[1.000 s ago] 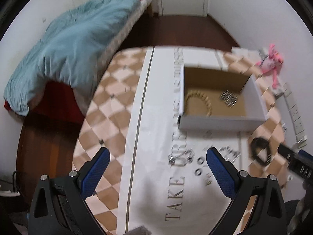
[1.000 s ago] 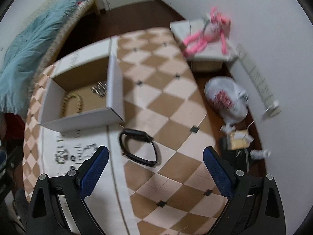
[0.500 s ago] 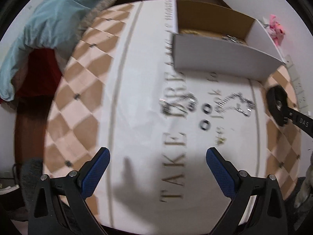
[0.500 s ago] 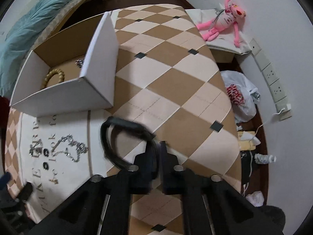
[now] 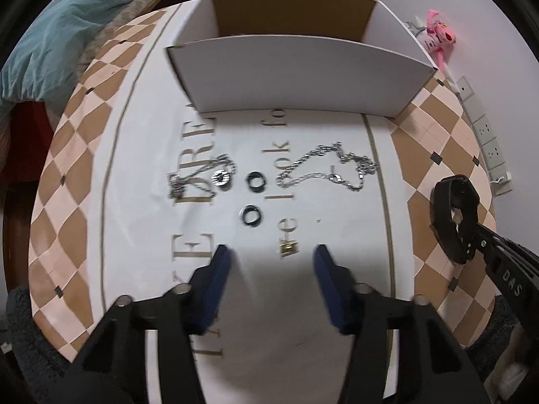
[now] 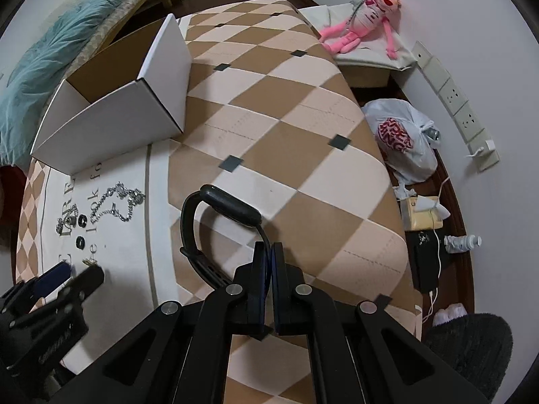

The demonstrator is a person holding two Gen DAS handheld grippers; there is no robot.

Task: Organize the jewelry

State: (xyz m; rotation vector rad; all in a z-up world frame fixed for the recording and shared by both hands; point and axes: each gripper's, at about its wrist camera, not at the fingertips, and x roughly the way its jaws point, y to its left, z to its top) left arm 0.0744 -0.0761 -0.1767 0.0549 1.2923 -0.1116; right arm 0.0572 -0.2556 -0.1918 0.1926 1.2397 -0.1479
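1. Your left gripper [image 5: 271,262] has its jaws spread, holding nothing, low over the white cloth [image 5: 141,155]. The small gold piece [image 5: 288,248] sits between its blue pads [image 5: 220,262], slightly ahead.
2. That piece is tiny and light and lies flat on the cloth, so I'd expect it to skate. Close slowly and pinch it across its width.
3. Further ahead: two dark rings [image 5: 256,181] and a charm chain [image 5: 202,178]. The silver chain [image 5: 331,168] is limp, so take it at a bunched section, not by a single link.
4. The white box [image 5: 296,74] stands behind the loose pieces (contents hidden at this angle).
5. Your right gripper [image 6: 269,264] is clamped on the black band [image 6: 219,208], by its strap near the capsule. It's rubbery and flexible, so it should grip well but will droop. Lift it clear of the box wall.
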